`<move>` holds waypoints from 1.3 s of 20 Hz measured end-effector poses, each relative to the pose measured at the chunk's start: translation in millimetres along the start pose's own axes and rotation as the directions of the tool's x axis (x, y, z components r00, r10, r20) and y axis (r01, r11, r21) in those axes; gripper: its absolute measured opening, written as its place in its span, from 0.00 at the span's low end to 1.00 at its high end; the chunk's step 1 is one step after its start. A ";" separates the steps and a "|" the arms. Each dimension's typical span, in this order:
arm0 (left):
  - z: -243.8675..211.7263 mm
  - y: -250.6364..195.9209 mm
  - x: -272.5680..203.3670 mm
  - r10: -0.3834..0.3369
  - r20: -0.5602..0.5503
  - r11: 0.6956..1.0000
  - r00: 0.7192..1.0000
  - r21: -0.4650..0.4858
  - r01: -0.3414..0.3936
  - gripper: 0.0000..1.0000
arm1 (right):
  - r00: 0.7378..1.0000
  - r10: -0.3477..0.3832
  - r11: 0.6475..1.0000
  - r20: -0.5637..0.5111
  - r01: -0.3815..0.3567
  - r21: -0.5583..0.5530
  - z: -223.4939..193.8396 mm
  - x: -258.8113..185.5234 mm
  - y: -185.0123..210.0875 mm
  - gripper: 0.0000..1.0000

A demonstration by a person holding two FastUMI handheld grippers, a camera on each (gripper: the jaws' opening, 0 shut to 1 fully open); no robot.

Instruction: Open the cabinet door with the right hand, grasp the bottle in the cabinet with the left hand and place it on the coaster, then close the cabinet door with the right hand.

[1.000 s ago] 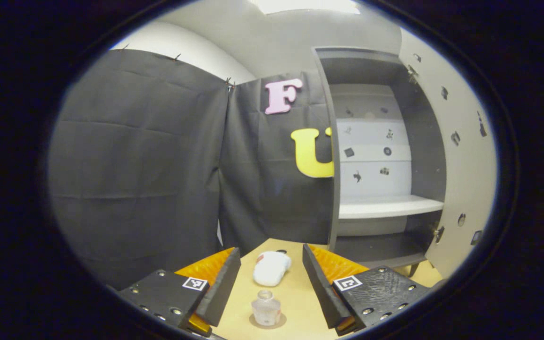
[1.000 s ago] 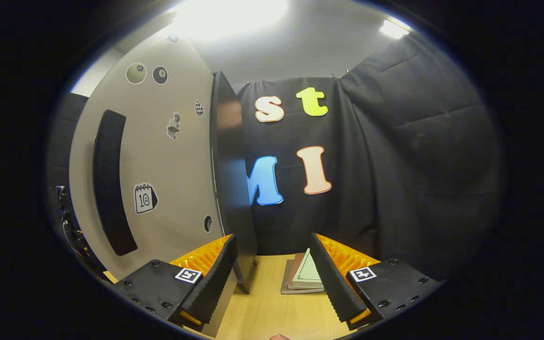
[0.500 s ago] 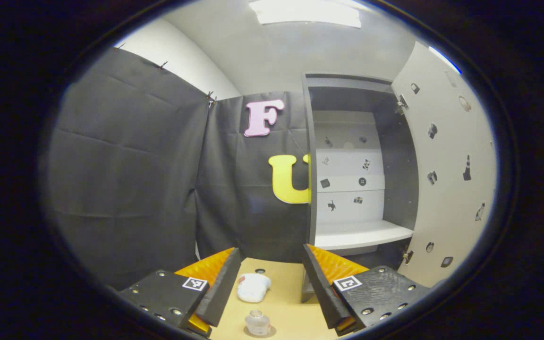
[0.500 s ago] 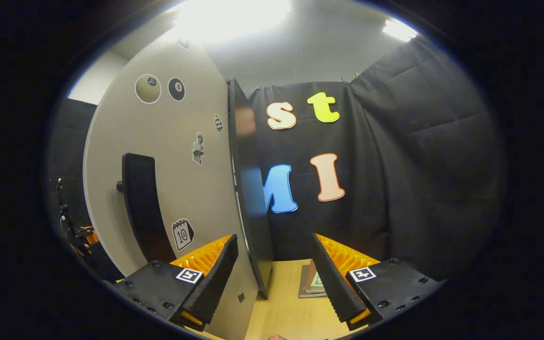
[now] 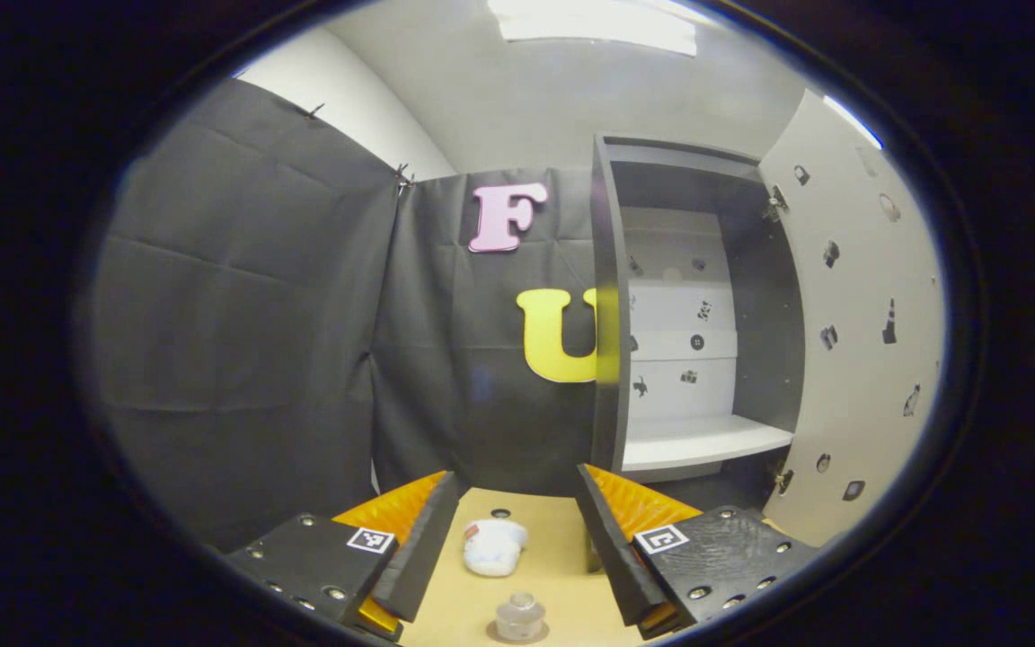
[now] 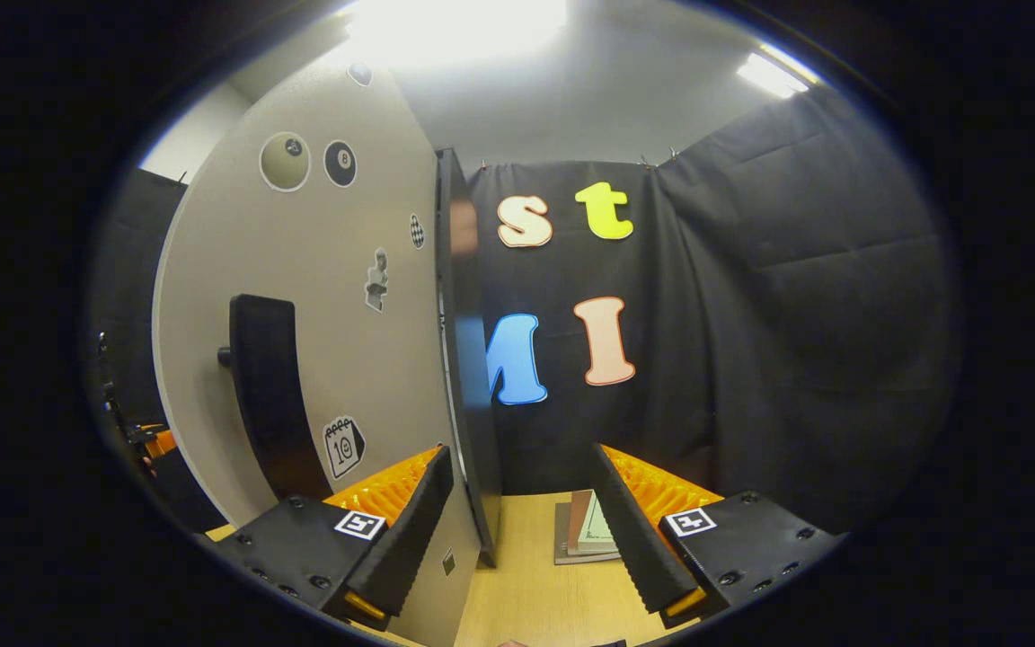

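The left gripper (image 5: 513, 548) is hanging wide open over the table (image 5: 562, 548), gripping nothing — the bottle (image 5: 519, 617) is standing on the coaster (image 5: 492, 634) at the bottom of its view, a white bundle (image 5: 493, 546) lying just beyond. The cabinet (image 5: 706, 359) is gaping, its door (image 5: 850, 332) swung out. The right gripper (image 6: 517, 526) is also spread wide and empty, its left finger (image 6: 405, 530) sitting near the door's (image 6: 320, 296) edge, beside the handle (image 6: 270, 395) — books (image 6: 585, 537) lying beyond.
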State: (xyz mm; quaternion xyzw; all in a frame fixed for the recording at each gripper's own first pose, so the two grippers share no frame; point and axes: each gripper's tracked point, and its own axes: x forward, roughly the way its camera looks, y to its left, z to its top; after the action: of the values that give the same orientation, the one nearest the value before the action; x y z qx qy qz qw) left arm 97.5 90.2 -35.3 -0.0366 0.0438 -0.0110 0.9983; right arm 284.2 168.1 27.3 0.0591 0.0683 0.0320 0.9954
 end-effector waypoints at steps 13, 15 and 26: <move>-18.6 58.0 -5.0 0.050 -0.033 0.999 0.998 0.016 -0.049 0.80 | 0.990 0.135 0.990 -0.026 -0.137 -0.047 -6.4 10.1 83.3 0.97; -19.7 63.4 -5.7 0.057 -0.033 0.998 0.998 0.018 -0.056 0.80 | 0.988 0.149 0.988 -0.030 -0.151 -0.042 -7.7 12.6 92.6 0.97; -27.2 85.9 -9.8 0.076 -0.043 0.997 0.996 0.032 -0.074 0.80 | 0.976 0.213 0.976 -0.037 -0.215 -0.044 -16.0 27.3 138.4 0.97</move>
State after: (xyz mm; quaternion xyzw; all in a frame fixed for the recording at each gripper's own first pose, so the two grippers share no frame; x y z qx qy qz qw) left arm 87.0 174.1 -67.8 -0.0197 0.0671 0.0251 0.9972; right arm 301.2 309.1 24.8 0.0416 0.0767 0.1416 0.9861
